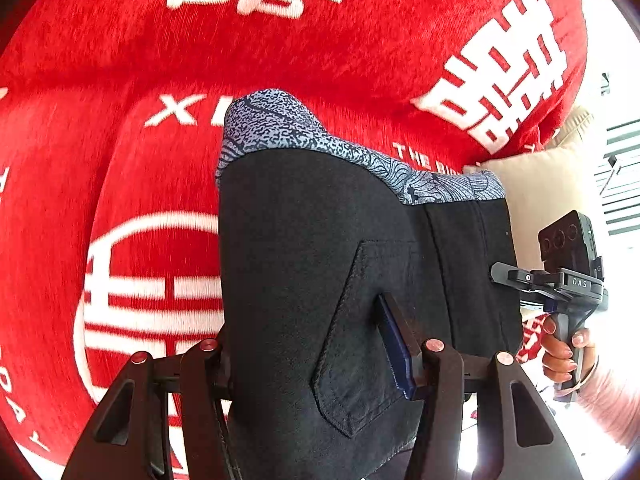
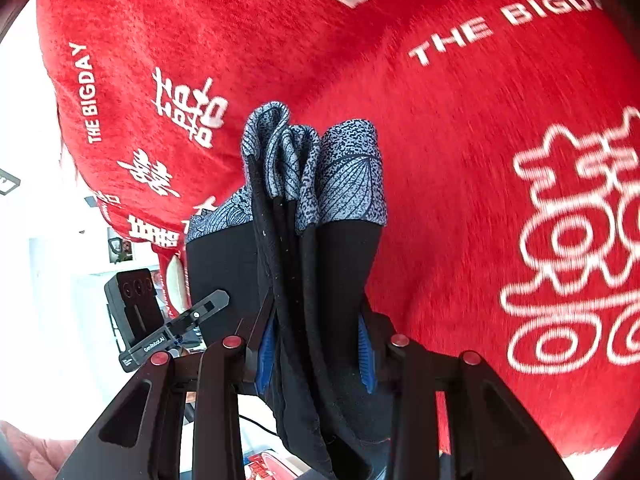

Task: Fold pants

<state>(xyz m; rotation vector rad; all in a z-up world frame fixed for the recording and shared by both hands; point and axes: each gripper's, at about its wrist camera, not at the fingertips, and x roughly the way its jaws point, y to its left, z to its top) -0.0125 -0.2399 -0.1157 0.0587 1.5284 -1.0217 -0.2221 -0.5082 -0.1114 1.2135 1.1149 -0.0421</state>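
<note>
Fingers (image 2: 366, 348) amid pants (image 2: 316, 264); red blanket (image 2: 440, 160) beyond

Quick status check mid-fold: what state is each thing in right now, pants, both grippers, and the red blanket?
Pants: lifted off the blanket, hanging bunched in layers, patterned cuffs showing.
Left gripper: shut on the pants, fabric between its fingers.
Right gripper: shut on the pants, several layers pinched.
Red blanket: spread out beneath, nothing lying on the visible part.
Back pocket: flat, facing the left wrist camera.
</note>
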